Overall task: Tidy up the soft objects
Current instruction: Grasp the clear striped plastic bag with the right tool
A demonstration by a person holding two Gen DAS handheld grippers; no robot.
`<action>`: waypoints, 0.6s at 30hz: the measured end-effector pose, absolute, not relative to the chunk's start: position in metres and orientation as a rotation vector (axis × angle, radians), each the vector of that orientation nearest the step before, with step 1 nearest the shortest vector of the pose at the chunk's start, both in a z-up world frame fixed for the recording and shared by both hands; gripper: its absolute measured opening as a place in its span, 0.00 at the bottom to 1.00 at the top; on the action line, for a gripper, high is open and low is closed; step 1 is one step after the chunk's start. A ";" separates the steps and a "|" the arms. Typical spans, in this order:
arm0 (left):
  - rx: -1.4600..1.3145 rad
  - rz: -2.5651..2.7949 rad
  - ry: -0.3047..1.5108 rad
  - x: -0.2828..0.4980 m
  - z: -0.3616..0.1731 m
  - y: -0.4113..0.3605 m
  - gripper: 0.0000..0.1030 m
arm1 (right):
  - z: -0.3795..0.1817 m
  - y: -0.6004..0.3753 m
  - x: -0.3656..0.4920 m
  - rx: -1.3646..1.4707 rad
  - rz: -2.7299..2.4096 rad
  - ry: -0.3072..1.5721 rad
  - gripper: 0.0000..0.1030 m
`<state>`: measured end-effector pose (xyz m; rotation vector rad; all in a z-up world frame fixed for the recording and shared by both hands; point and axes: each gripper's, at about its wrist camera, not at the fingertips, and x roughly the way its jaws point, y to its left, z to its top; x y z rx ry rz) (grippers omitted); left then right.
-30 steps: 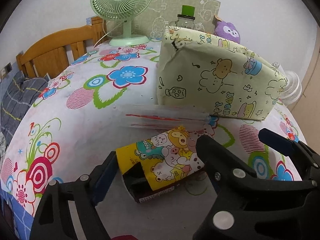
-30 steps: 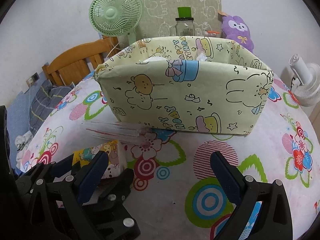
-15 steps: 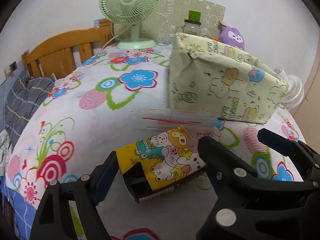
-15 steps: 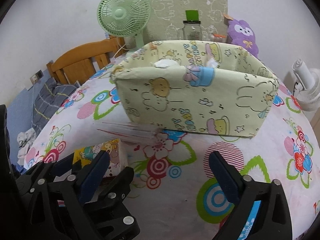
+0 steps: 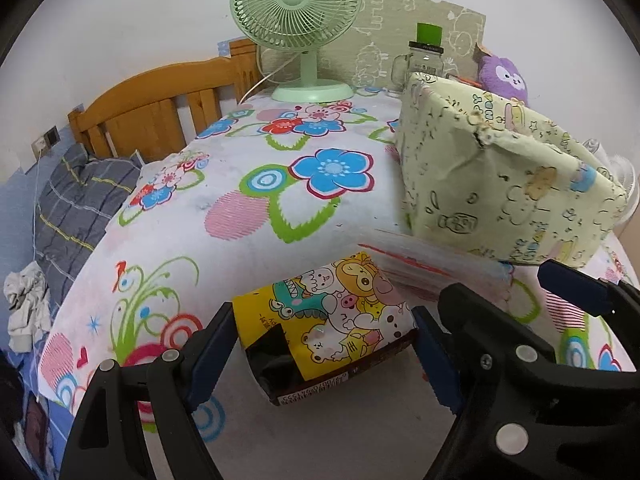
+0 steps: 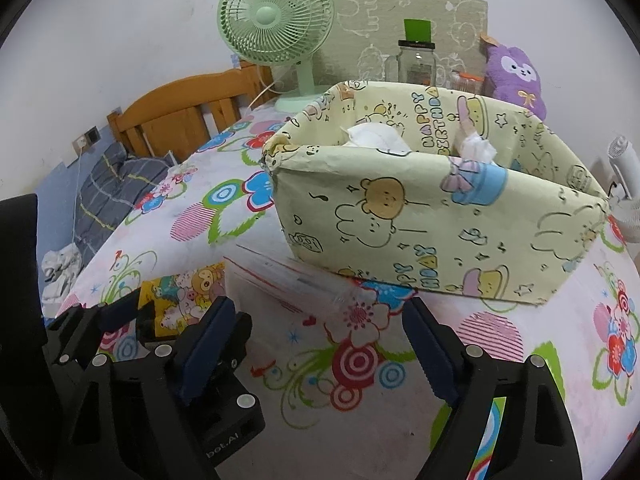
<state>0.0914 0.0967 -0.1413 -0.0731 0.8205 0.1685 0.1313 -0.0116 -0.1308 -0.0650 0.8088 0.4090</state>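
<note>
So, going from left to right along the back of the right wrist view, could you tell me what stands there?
wooden headboard → green fan → glass jar → purple plush toy → white fan

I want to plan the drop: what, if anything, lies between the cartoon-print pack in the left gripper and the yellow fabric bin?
A clear plastic sleeve with red lines lies flat on the tablecloth between the cartoon-print pack, held by the left gripper, and the yellow fabric bin. It is low; nothing visible blocks a lift over the bin's near wall.
</note>
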 end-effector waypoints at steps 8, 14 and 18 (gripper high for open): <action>-0.051 0.165 0.833 0.103 -0.142 0.107 0.84 | -0.131 -0.001 0.145 -0.070 0.430 0.819 0.83; -0.037 0.155 0.851 0.102 -0.146 0.109 0.84 | -0.141 0.011 0.153 -0.082 0.458 0.853 0.68; -0.038 0.151 0.855 0.101 -0.147 0.108 0.84 | -0.146 0.016 0.158 -0.087 0.463 0.868 0.57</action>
